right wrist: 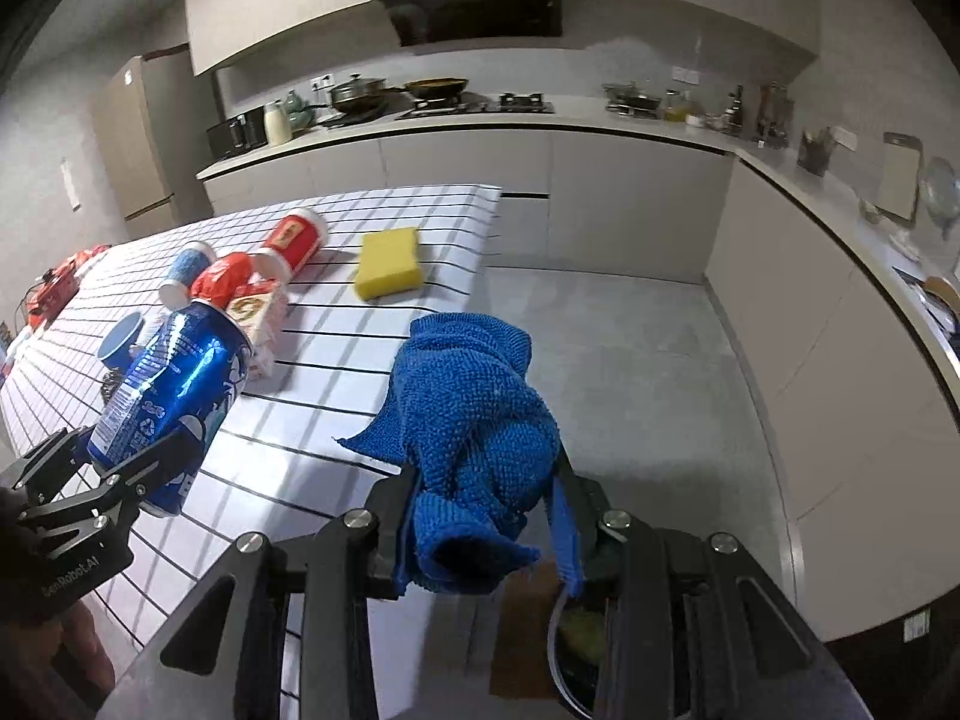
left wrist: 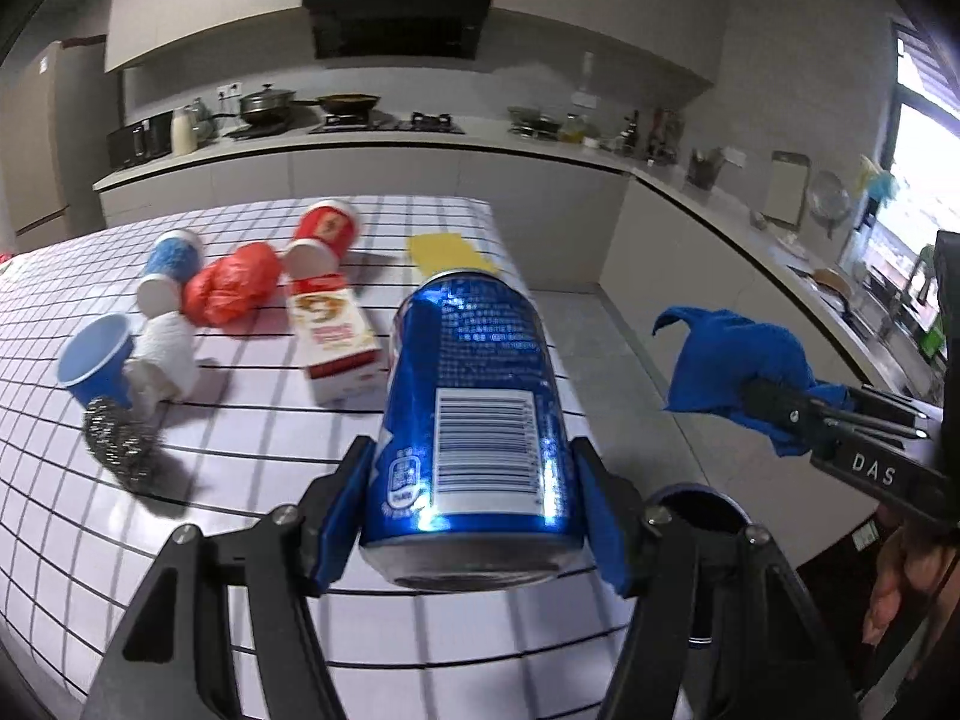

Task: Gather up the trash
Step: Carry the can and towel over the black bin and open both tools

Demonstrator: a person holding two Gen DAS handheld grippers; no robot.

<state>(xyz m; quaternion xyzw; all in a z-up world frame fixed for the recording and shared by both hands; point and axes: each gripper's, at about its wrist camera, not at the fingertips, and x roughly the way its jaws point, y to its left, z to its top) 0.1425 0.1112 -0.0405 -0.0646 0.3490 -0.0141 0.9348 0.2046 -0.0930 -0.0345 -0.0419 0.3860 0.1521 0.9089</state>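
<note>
Both jaws are full right now: left gripper (left wrist: 474,516) is clamped on a can (left wrist: 474,420), right gripper (right wrist: 489,531) is pinching a cloth (right wrist: 474,420). Can's shiny blue with a white barcode patch and small print, held off the table (left wrist: 252,468) near its right edge, base end toward my camera. Cloth is a nubbly blue rag, bunched up and drooping over the pads.

Left cam gets the whole pile: red bag (left wrist: 231,291), red cup (left wrist: 324,240), carton (left wrist: 339,339), blue cup (left wrist: 96,357), steel scrubber (left wrist: 117,441), paper wad (left wrist: 168,360). Right cam is the only one showing the full sponge (right wrist: 389,263), plus a brown thing under my fingers, too blurry to call.
</note>
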